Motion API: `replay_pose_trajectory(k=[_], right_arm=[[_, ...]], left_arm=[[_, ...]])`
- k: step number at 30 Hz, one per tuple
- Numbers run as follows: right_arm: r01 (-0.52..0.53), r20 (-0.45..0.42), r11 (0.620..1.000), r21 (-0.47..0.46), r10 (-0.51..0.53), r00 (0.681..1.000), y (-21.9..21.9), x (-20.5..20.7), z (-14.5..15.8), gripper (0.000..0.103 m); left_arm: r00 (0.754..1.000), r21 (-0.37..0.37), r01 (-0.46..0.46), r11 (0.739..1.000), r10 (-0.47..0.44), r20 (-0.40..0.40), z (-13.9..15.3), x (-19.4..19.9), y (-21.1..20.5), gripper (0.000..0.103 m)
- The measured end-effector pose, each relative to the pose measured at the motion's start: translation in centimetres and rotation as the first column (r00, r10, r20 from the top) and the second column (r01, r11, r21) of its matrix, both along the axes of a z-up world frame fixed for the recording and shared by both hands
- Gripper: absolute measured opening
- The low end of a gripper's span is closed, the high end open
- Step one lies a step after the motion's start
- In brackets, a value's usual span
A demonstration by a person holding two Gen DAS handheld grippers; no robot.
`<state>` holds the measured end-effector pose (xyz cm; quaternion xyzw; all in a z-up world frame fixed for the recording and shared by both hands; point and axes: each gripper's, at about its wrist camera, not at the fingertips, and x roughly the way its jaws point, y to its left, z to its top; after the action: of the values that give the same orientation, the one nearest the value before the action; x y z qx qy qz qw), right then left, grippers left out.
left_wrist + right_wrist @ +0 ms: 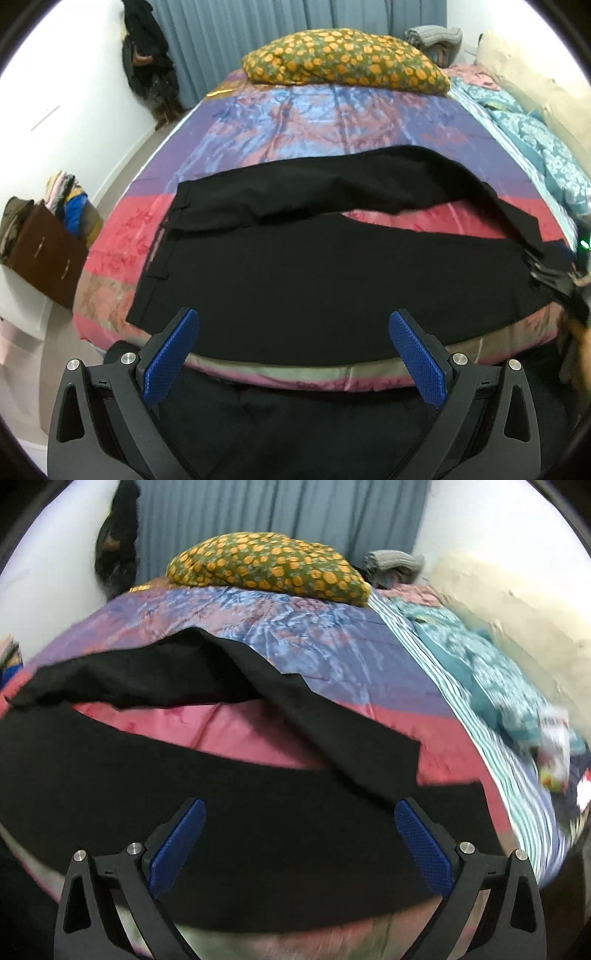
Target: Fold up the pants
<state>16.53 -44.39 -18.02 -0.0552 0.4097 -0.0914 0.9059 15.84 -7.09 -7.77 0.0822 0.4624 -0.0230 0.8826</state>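
Covering the bed (332, 122) is a pink, purple and blue quilt, and the black pants (314, 266) lie across its near part, waistband to the left, far leg rumpled and crossing over. Behind sit an orange-spotted pillow (343, 61) and, along the right edge, teal bedding (546, 155). Left gripper (293, 356) and right gripper (299, 843) hover, fingers spread, gripping nothing.
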Motion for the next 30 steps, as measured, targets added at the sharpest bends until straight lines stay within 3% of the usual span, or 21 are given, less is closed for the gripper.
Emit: replay_pose_trajectory(k=[5,7,9,14,16,17,18,21,23,25,27,29,30], right_arm=[[-0.068,-0.086,0.994,-0.086,0.060,0.994,-1.8,5.9,-3.8,0.074],[-0.103,-0.114,0.990,-0.099,0.092,0.989,-2.4,8.0,-4.5,0.060],[-0.146,-0.168,0.987,-0.063,0.133,0.977,-3.3,10.4,-4.8,0.011],[-0.167,-0.205,0.986,-0.019,0.160,0.966,-7.8,16.5,-0.1,0.011],[-0.102,-0.217,0.994,0.025,0.105,0.970,-11.1,20.8,2.4,0.029],[-0.026,-0.232,0.998,0.060,0.040,0.972,-13.5,23.4,3.4,0.054],[0.045,-0.218,0.996,0.080,-0.026,0.976,-15.5,25.1,4.4,0.072],[0.185,-0.087,0.973,0.138,-0.174,0.981,-20.4,26.5,7.3,0.077],[0.230,-0.040,0.956,0.184,-0.226,0.973,-22.9,25.7,7.5,0.080],[0.304,-0.051,0.921,0.242,-0.301,0.952,-26.0,23.9,5.7,0.080],[0.375,-0.119,0.870,0.319,-0.355,0.927,-28.4,22.2,2.6,0.080],[0.437,-0.190,0.786,0.438,-0.394,0.899,-30.7,20.5,-1.1,0.079],[0.460,-0.219,0.725,0.512,-0.408,0.886,-31.6,19.7,-3.1,0.079]], left_arm=[[0.999,0.022,0.026,0.999,-0.025,-0.037,-1.3,0.7,-1.0,0.103],[0.998,0.030,0.024,0.999,-0.022,-0.066,-2.2,1.0,-1.1,0.103],[0.996,0.036,0.016,0.999,-0.012,-0.094,-2.8,1.4,-1.0,0.102],[0.994,0.050,-0.015,0.999,0.020,-0.107,-3.6,2.4,-0.6,0.102],[0.991,0.049,-0.022,0.999,0.028,-0.130,-4.3,3.0,-0.8,0.102],[0.989,0.045,-0.020,0.999,0.026,-0.146,-4.6,3.2,-1.1,0.102],[0.987,0.039,-0.014,0.999,0.020,-0.162,-4.8,3.4,-1.5,0.102],[0.988,0.030,0.004,1.000,0.001,-0.154,-4.5,3.2,-2.3,0.102],[0.991,0.043,0.013,0.999,-0.007,-0.136,-4.5,3.1,-2.5,0.102],[0.989,0.058,0.015,0.998,-0.006,-0.150,-5.3,3.4,-2.6,0.102],[0.981,0.047,0.017,0.999,-0.008,-0.193,-6.4,3.9,-2.8,0.102],[0.975,0.039,0.021,0.999,-0.012,-0.220,-7.1,4.2,-3.1,0.102],[0.973,0.040,0.030,0.999,-0.020,-0.232,-7.5,4.3,-3.5,0.102]])
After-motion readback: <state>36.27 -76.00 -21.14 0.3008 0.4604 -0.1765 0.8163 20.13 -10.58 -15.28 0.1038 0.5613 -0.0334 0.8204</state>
